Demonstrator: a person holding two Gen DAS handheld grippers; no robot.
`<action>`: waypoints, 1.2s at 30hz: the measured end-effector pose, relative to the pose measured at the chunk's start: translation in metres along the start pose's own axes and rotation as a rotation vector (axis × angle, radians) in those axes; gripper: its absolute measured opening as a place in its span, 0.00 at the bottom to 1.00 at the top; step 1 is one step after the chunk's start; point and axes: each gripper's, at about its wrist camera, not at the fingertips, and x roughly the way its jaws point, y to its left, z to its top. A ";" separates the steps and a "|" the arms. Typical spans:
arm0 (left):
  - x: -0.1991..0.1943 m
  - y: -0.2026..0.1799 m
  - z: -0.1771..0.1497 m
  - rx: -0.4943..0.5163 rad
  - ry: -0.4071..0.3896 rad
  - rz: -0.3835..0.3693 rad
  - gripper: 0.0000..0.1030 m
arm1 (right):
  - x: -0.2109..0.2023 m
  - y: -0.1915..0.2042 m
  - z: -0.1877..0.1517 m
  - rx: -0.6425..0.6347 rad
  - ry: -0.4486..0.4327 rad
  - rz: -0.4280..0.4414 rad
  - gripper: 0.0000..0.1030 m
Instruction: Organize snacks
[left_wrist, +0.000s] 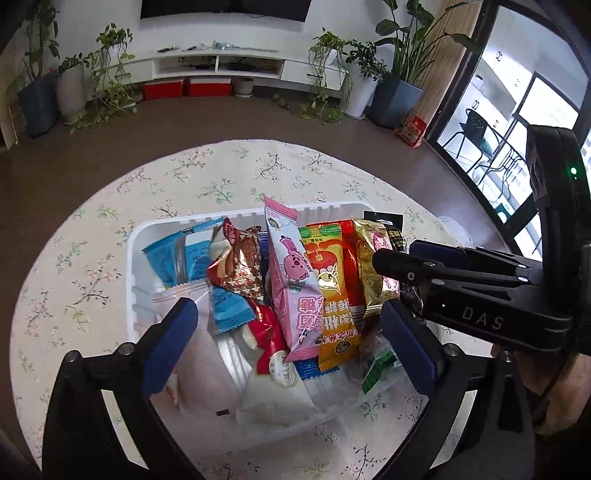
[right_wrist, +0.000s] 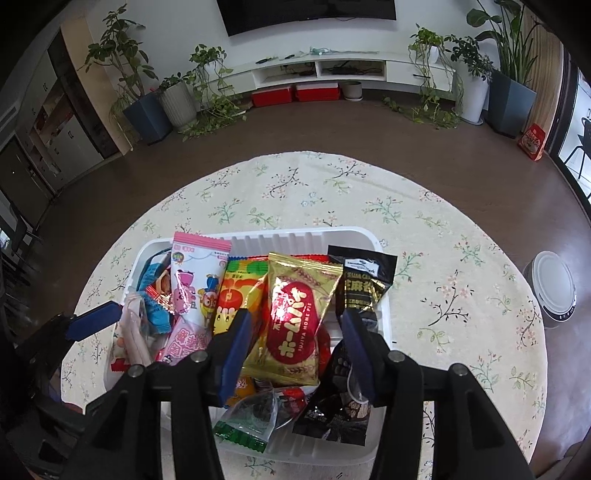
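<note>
A white plastic tray (left_wrist: 137, 236) on the round floral table holds several snack packets. Standing in a row are a pink pig packet (left_wrist: 291, 280), an orange packet (left_wrist: 334, 291) and a gold Home Pie packet (left_wrist: 373, 266). My left gripper (left_wrist: 288, 328) is open above the tray's near half, empty. My right gripper (right_wrist: 295, 343) is open, its fingers on either side of the gold packet (right_wrist: 295, 321), not closed on it. The right gripper also shows in the left wrist view (left_wrist: 399, 266). A black sesame packet (right_wrist: 364, 280) stands at the tray's right end (right_wrist: 384, 317).
Blue (left_wrist: 184, 258) and red-gold (left_wrist: 240, 266) packets lie in the tray's left part. A green-edged clear packet (right_wrist: 247, 421) lies at the front. A white round appliance (right_wrist: 554, 291) stands on the floor to the right. Plants and a TV cabinet (right_wrist: 332, 70) line the far wall.
</note>
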 end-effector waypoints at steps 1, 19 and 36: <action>-0.004 -0.001 -0.001 0.003 -0.008 0.010 0.99 | -0.002 0.001 0.000 0.002 -0.003 0.003 0.53; -0.131 -0.051 -0.061 0.078 -0.349 0.466 1.00 | -0.091 0.025 -0.040 -0.016 -0.191 0.044 0.68; -0.235 -0.075 -0.123 -0.061 -0.431 0.391 1.00 | -0.204 0.042 -0.146 -0.096 -0.408 -0.013 0.93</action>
